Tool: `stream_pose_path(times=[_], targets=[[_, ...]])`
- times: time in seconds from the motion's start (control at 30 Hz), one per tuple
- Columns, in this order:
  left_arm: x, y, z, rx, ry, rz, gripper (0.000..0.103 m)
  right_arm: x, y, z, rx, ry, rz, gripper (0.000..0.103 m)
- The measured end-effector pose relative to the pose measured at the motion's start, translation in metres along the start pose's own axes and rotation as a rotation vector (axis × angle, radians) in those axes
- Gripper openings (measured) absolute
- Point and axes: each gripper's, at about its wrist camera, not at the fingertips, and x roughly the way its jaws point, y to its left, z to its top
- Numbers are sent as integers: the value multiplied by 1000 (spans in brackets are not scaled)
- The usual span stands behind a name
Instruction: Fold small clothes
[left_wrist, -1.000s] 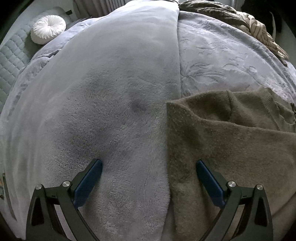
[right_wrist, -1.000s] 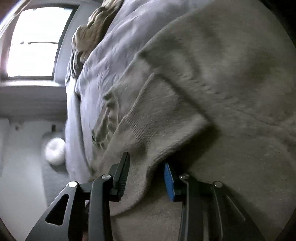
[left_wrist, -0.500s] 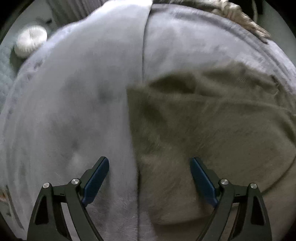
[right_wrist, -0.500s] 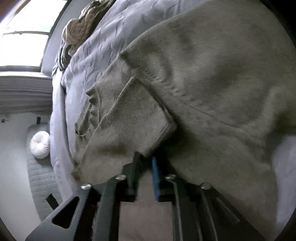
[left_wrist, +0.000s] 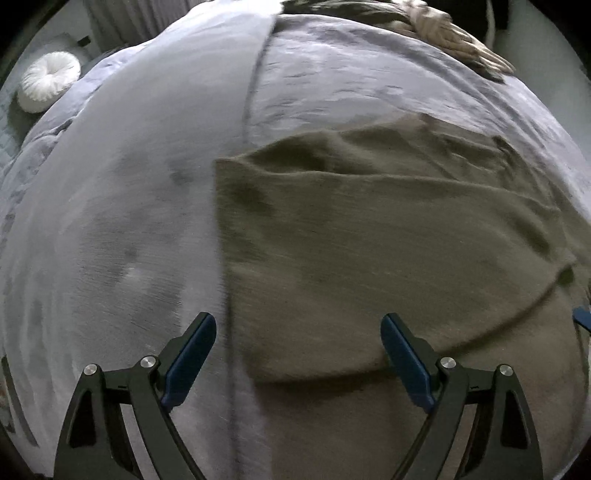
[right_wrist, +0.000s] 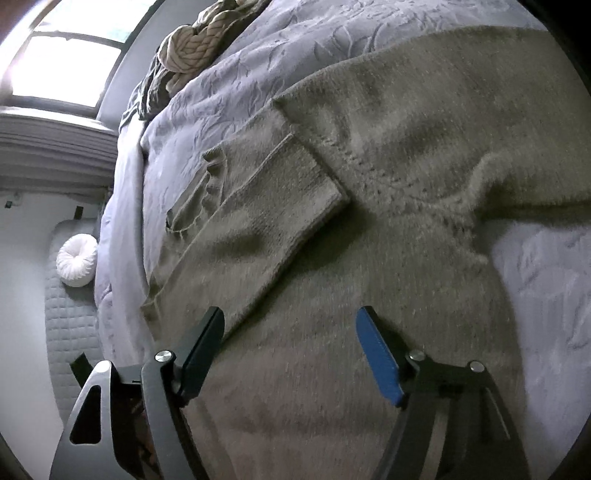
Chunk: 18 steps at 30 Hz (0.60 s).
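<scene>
Risk: the folded sleeve (right_wrist: 269, 221) lies loose across the olive knit sweater (left_wrist: 388, 251) — any drag from a low finger could pull the fold open or bunch the soft knit against the fleece blanket (left_wrist: 122, 221).

Sweater: on the bed, centre-right of the left view.

Left gripper (left_wrist: 297, 354): fingers spread wide, empty, straddling the sweater's left edge.

Right gripper (right_wrist: 290, 354): fingers apart, empty, low over the sweater body — just below the sleeve.

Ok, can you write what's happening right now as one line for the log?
task: fold small clothes | left gripper: open, above sweater edge | right gripper: open, nothing held | sleeve: folded over sweater body | surface: grey blanket
</scene>
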Motion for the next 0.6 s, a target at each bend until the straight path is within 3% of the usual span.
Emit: stream_pose_path(times=[0.23,0.3,0.37,0.5,0.57,0.6], targets=[[-13,-34,-8,42,-15,-74,92,1,-6,18,28,-57,8,81],[-18,-35,-11,42,-16,-92,102,5,-9,27,56,-70,45,81],[-20,-38,-10,45,-20,-103,102,12,-13,37,97,-78,52,81],[-24,-43,-11,37,-16,-63,102,21,-17,49,149,-100,57,80],[-24,-44,-12,29,-1,-70,102,22,-18,51,162,-105,37,48],[-22,-45,-12,24,9,-74,102,24,-20,52,166,-91,24,8]])
